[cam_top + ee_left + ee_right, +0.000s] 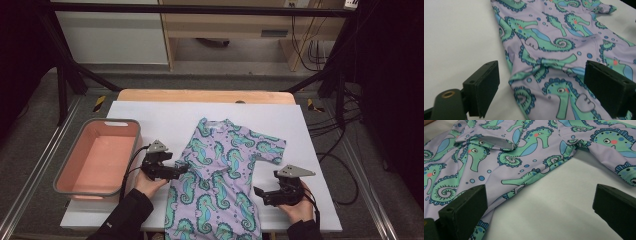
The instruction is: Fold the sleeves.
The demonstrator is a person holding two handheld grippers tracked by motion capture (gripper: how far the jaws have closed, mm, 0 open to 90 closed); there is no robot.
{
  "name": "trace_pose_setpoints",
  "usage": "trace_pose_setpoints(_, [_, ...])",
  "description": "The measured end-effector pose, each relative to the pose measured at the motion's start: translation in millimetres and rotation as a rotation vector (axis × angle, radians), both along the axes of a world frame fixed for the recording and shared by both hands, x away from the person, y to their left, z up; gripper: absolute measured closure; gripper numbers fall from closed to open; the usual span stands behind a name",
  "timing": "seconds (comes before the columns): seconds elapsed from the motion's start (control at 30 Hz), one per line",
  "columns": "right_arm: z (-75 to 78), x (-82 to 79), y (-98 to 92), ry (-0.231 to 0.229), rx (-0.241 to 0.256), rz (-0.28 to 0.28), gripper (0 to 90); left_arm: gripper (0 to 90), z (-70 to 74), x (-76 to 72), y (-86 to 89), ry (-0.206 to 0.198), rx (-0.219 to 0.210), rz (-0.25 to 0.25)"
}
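Note:
A lilac shirt [220, 172] printed with green seahorses lies spread on the white sheet [150, 120], neck toward the far side. Its left sleeve is folded inward over the body. My left gripper [184, 169] sits at the shirt's left edge, open, with the folded cloth edge [536, 72] lying between and just ahead of its jaws. My right gripper [260, 192] rests open on the sheet just right of the shirt's lower side. In the right gripper view the shirt's side edge [524, 180] and right sleeve [614, 152] lie ahead of the wide-apart jaws.
A grey-rimmed pink bin [100, 155] stands at the left on the sheet, beside my left hand. The wooden table edge [205, 96] shows beyond the sheet. Black frame legs and cables flank the table on both sides.

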State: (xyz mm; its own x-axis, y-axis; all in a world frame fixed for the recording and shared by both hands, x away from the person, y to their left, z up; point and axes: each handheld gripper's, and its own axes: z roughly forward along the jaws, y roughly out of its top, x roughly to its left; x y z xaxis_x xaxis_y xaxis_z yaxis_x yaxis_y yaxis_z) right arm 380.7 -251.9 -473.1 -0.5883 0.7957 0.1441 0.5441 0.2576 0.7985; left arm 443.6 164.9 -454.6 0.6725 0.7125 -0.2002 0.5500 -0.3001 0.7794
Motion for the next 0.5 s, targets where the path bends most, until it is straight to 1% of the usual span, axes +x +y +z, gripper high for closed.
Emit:
trace_pose_setpoints(0.07, [0.7, 0.7, -0.9, 0.007, -0.004, -0.011, 0.4, 12.0, -1.3, -5.9, 3.1, 0.005, -0.005, -0.007])
trace_pose_setpoints(0.1, [0.8, 1.3, -1.0, 0.006, -0.006, -0.023, 0.7, 12.0, -1.7, -9.1, 4.9, 0.002, -0.010, -0.006])
trace_pose_setpoints(0.17, [2.0, 2.2, -1.4, 0.010, -0.016, -0.025, 0.5, 12.0, -2.4, -14.9, 7.1, -0.002, -0.011, -0.010])
trace_pose_setpoints(0.27, [4.6, 5.2, -3.0, -0.002, -0.019, -0.027, 0.7, 12.0, -2.6, -21.6, 9.3, -0.005, -0.014, -0.023])
trace_pose_setpoints(0.4, [8.5, 11.0, -5.5, -0.006, -0.020, -0.054, 1.4, 12.0, -4.6, -27.0, 11.5, -0.004, -0.019, -0.040])
trace_pose_setpoints(0.5, [13.1, 19.4, -7.3, -0.018, -0.023, -0.076, 1.6, 12.0, -6.9, -30.1, 13.7, -0.009, -0.023, -0.042])
